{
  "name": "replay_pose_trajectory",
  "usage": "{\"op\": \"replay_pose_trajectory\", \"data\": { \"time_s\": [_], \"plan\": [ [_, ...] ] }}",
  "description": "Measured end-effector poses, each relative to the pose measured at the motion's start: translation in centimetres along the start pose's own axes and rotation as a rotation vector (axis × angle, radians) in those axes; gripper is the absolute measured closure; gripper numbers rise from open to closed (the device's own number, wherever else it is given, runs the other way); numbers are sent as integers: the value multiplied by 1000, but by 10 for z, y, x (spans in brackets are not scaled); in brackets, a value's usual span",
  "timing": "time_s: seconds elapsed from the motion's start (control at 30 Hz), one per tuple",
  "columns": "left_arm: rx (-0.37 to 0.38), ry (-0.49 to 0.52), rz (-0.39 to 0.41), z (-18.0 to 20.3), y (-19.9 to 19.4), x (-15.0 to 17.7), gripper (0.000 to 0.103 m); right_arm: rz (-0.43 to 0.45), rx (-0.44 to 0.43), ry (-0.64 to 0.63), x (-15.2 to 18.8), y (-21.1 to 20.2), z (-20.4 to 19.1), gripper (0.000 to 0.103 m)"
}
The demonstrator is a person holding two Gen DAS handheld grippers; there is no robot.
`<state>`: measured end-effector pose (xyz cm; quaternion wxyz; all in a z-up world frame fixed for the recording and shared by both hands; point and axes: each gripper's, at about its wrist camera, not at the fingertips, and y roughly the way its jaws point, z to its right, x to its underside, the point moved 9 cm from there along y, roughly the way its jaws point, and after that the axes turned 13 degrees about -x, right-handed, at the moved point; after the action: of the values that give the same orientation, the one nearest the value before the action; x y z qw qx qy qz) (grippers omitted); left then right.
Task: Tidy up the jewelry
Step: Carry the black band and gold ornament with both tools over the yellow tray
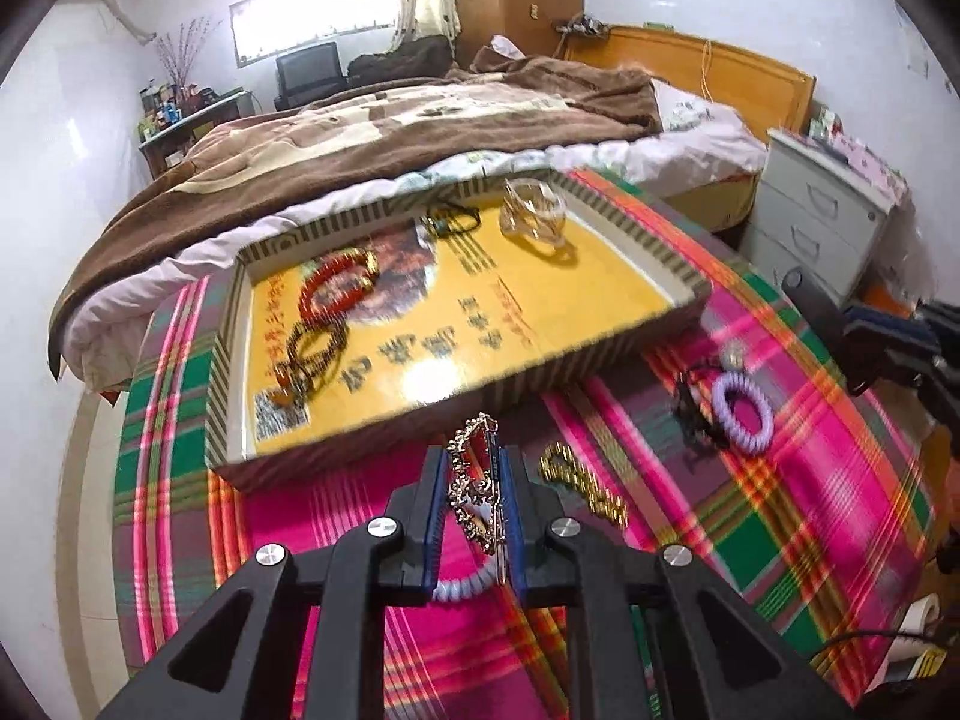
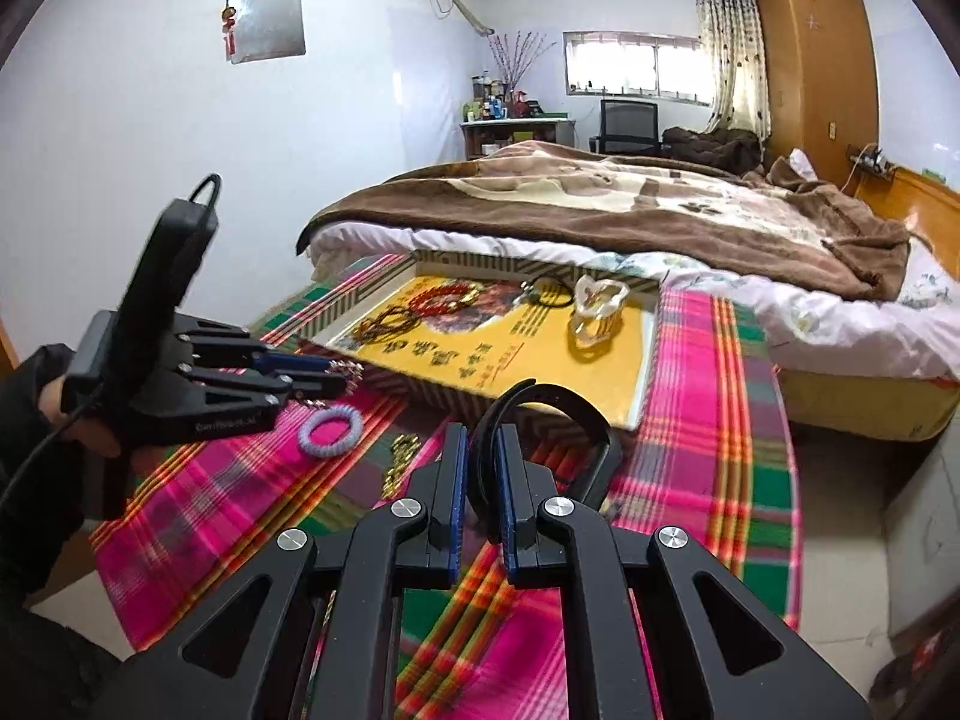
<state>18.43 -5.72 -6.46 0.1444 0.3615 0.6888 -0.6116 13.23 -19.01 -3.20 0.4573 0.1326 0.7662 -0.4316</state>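
Left hand-held gripper [image 1: 474, 480] clamped on rhinestone chain [image 1: 471, 483], right [image 2: 480, 468] on black band [image 2: 558, 420], before striped tray [image 1: 654, 264].

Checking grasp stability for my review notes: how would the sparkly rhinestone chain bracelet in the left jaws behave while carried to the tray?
The sparkly rhinestone chain bracelet probably hangs floppy: it drapes loosely between the left gripper jaws. Likely light, thin links. It may swing or slip, since only part looks pinched.

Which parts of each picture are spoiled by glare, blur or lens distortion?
Left wrist view: white glare on the tray floor; cloth smeared by motion blur at right; bed bowed by the fisheye. Right wrist view: window blown out; cloth streaked near the bottom edge; left tool slightly blurred.
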Motion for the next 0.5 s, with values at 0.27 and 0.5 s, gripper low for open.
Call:
{"op": "replay_pose_trajectory", "data": {
  "time_s": [0.27, 0.5],
  "plan": [
    [36, -57, 28, -16, 9, -43, 86, -17, 45, -11, -30, 19, 27, 93],
    [77, -96, 8, -18, 43, -75, 86, -85, 59, 14, -40, 60, 53, 93]
  ]
}}
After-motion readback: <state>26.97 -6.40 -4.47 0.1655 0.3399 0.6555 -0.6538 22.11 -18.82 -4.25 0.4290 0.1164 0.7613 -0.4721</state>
